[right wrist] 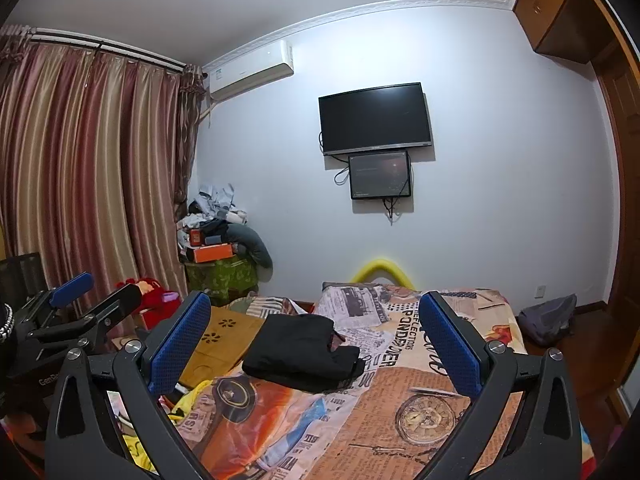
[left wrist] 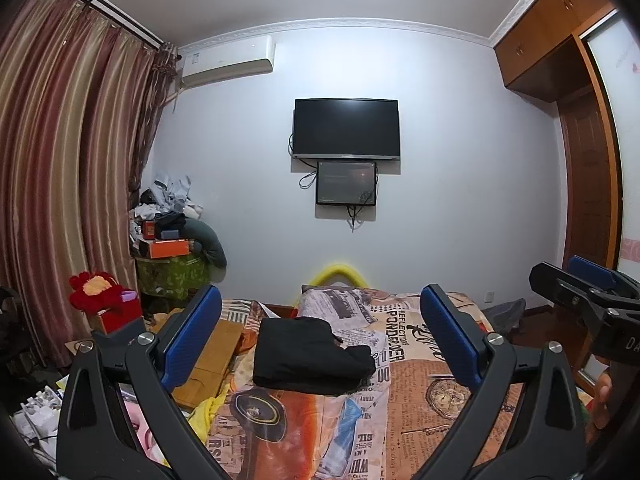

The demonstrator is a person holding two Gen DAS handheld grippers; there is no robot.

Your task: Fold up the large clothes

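Black garment [left wrist: 308, 356] lies folded on bed [left wrist: 432, 376]; both grippers — left gripper [left wrist: 320, 340], right gripper [right wrist: 316, 344] — held clear, jaws apart. Folding judged complete; next, another garment must be fetched.

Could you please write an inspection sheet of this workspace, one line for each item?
Surface: bed with a newspaper-print cover.
Job's things: black garment lying folded on the bed.
Clutter: wooden board and yellow cloth at the bed's left edge; pile of boxes and clothes in the corner; red plush toy.
Grippers: left gripper and right gripper both open, holding nothing, above the bed.
Cables: loose wires under the TV and small screen.
Surroundings: curtains, air conditioner, wardrobe.
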